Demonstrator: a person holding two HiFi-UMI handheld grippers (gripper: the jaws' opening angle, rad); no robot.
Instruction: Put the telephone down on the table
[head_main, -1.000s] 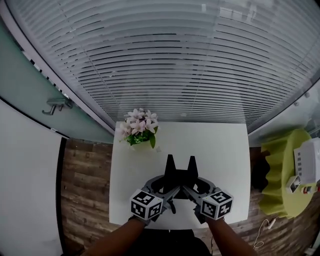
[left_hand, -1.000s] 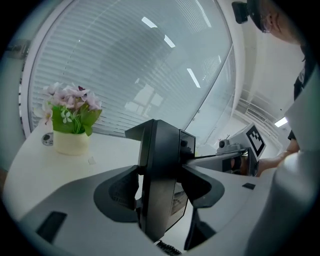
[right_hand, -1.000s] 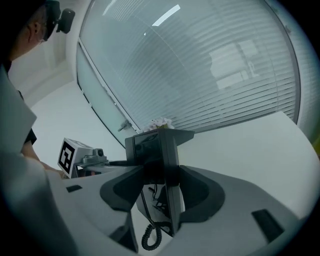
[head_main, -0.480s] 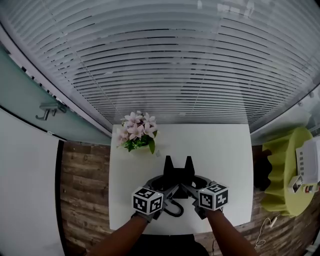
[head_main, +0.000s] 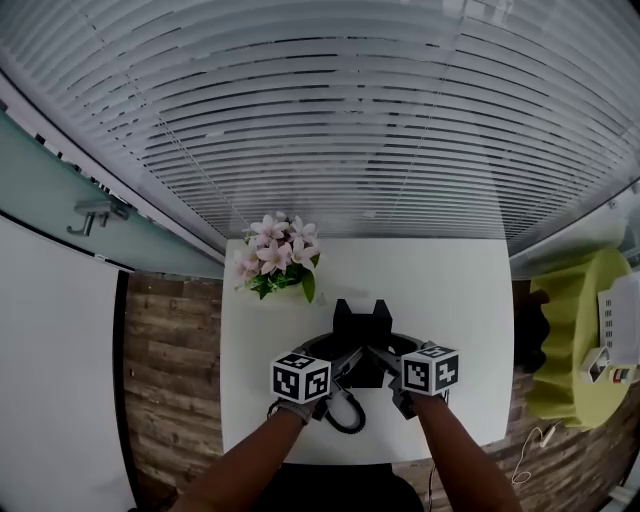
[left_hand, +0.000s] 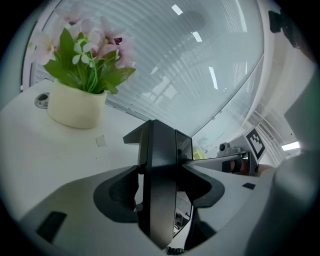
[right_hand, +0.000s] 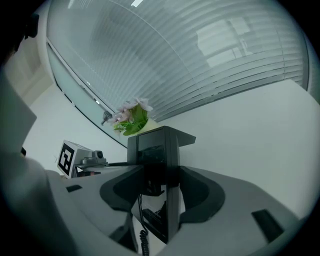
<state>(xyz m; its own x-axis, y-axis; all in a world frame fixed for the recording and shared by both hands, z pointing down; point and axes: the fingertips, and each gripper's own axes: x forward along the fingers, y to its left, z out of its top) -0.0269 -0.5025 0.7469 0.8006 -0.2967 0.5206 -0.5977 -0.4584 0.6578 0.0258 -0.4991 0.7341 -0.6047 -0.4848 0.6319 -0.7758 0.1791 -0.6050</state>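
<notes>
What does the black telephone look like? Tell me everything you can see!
The telephone is black and looks like smooth plastic, with a glossy dark panel near its top and a coiled black cord hanging below. It stands upright over the middle of the white table, close to the potted flowers. The left gripper and the right gripper each clamp one side. Whether its base touches the table cannot be told.

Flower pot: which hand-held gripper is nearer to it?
Left. The left hand-held gripper clamps the telephone on the side facing the flower pot; the right hand-held gripper clamps the opposite side, farther away.
</notes>
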